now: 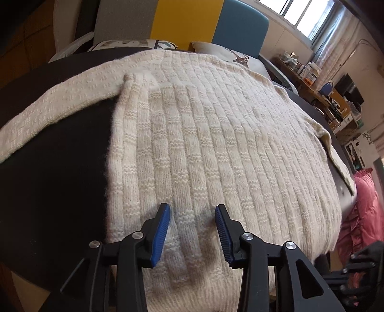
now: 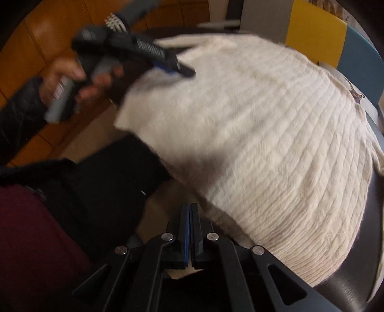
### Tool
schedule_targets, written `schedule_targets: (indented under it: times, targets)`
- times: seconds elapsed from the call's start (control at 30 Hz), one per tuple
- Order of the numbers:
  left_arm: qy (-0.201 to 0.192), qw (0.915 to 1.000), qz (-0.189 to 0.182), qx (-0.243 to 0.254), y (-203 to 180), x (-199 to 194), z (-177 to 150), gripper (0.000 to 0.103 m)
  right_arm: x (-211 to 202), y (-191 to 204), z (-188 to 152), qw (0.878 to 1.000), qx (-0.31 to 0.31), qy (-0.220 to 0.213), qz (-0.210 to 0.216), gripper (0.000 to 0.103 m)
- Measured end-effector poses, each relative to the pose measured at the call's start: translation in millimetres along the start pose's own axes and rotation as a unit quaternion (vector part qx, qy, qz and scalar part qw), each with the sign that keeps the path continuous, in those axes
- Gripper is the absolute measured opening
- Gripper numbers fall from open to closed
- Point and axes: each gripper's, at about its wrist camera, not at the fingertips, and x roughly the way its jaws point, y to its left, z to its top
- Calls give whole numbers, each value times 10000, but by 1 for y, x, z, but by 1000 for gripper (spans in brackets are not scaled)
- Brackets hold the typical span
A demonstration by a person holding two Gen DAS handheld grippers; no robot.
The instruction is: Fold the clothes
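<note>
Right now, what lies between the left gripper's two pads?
A raised fold of the cream sweater sits between the left gripper's open pads, seen in the left wrist view.

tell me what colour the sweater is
Cream sweater, block-ribbed knit; clearest in the left wrist view.

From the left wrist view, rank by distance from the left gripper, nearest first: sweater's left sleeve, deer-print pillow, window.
Measured from the left gripper:
1. Left sleeve, spread out at left.
2. Deer-print pillow, beyond the sweater.
3. Window, top right.
</note>
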Motion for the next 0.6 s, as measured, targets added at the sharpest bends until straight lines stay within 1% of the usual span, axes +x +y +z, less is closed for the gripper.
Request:
schedule_targets:
  times: [0.03,0.07,0.1,0.13,0.17,0.2,0.23,0.3,0.33,0.37,0.43,0.47,0.5,0.53,0.6]
  targets:
    - [-21,10000,23,-4,0,-1,0,40,5,-3,-1,9999,51,91,37,0]
    - [-49,10000,31,-14,-1,-2,0,40,-4,-6,1,9994,160,-98,277,0]
    - [-131,9999,-78,-60,-1,-7,1,40,-12,-9,4,9980,266,-281,503,0]
    - [-190,9995,-247,-73,-2,-12,1,41,-21,-14,10,9966,346,-420,621,2]
    - [-202,9992,-351,-76,-4,-14,1,41,-29,-19,17,9950,428,-561,711,9]
    - [-212,9988,-436,-66,-6,-16,2,41,-34,-27,25,9942,526,-732,590,14]
    - [-201,9991,-365,49,-10,-14,2,41,-39,-36,33,9930,628,-891,463,22]
    - [-110,9995,-169,227,-15,-8,2,41,-38,-57,46,9906,907,-1022,105,22]
    - [-33,9996,-60,284,-17,-3,1,41,-32,-68,47,9903,1046,-914,-88,22]
    - [63,9996,-36,258,-15,2,0,41,-27,-78,48,9893,1183,-798,-290,22]
    - [46,9998,40,214,-9,2,-6,40,-10,-95,41,9862,1379,-374,-839,22]
    - [22,9997,75,210,-6,2,-8,40,-1,-102,35,9846,1439,-146,-983,22]
    - [1,9997,113,208,-4,1,-10,40,-1,-105,30,9848,1461,-285,-892,21]
    - [-19,9997,139,200,-1,1,-11,40,-1,-107,29,9842,1519,-327,-847,21]
    - [-34,10000,-52,20,7,-3,-10,40,-1,-110,26,9828,1632,-405,-760,19]
